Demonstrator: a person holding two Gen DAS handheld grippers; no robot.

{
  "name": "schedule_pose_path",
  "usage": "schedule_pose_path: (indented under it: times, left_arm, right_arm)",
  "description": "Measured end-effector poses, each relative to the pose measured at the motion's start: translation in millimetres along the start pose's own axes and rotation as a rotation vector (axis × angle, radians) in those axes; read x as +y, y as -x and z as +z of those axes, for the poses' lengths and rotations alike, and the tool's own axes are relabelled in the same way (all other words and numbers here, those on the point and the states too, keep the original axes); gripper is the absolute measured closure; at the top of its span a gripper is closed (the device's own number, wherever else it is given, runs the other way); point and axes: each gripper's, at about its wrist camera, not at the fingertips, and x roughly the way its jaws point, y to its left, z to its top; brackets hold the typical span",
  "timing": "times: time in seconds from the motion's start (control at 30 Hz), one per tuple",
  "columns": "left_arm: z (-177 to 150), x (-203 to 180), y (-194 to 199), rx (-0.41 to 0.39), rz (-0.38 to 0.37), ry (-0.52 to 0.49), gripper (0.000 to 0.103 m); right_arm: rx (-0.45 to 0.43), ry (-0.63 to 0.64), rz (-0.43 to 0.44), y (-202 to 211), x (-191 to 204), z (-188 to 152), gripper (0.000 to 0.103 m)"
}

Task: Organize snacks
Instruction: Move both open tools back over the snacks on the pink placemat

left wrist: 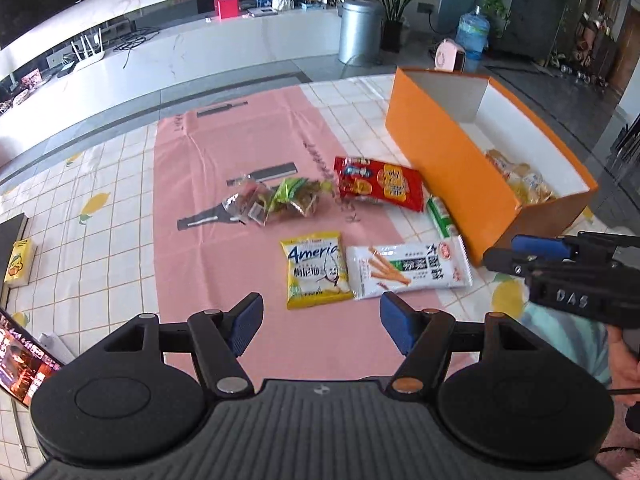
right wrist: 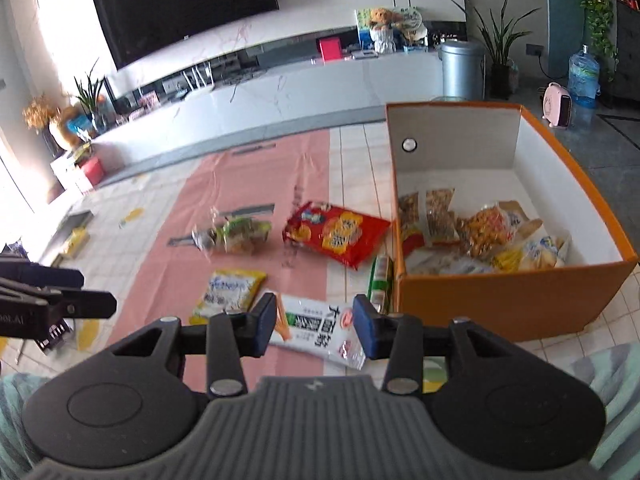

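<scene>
Orange box [right wrist: 500,304] open-topped, white inside, w/ snack pkts piled in.

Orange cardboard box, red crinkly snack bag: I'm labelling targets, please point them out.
Orange cardboard box [right wrist: 500,304], right wrist view, near outer wall.
Red crinkly snack bag [left wrist: 378,184], left wrist view, middle of its printed face.

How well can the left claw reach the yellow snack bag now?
Probably yes: the left claw is open and empty, the yellow snack bag lies flat just ahead, uncovered. The white snack bag lies close beside it.
</scene>
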Motion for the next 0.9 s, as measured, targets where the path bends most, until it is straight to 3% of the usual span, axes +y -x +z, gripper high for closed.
schedule_pose_path:
  times: [0.1, 0.27, 0.4, 0.47, 0.77, 0.9]
  left_arm:
    - [0.8, -0.2, -12.1, 0.029, 0.013, -0.034, 0.024]
    - [8.4, 6.4, -26.0, 0.067, 0.008, -0.065, 0.024]
    - [13.2, 12.3, -43.8, 0.100, 0.015, -0.084, 0.024]
    - [15.5, 14.5, -52.2, 0.117, 0.008, -0.086, 0.024]
    - [18.8, 19.0, -83.3, 0.186, 0.003, -0.096, 0.024]
    - [17.3, 17.6, -95.0, 0.218, -0.009, -0.091, 0.024]
  right_arm:
    - [0.057, 0.027, -0.034, -21.7, 5.9, -12.9, 0.070]
    - [0.128, 0.082, -0.100, -57.0, 3.0, -22.0, 0.070]
    - [0.164, 0.089, -0.086, -77.1, 1.0, -24.7, 0.077]
    - [0.161, 0.112, -0.073, -83.1, 5.8, -25.6, 0.088]
    - [0.131, 0.192, -0.033, -108.4, 20.6, -12.1, 0.089]
    - [0.134, 0.205, -0.023, -101.7, 23.2, -6.9, 0.087]
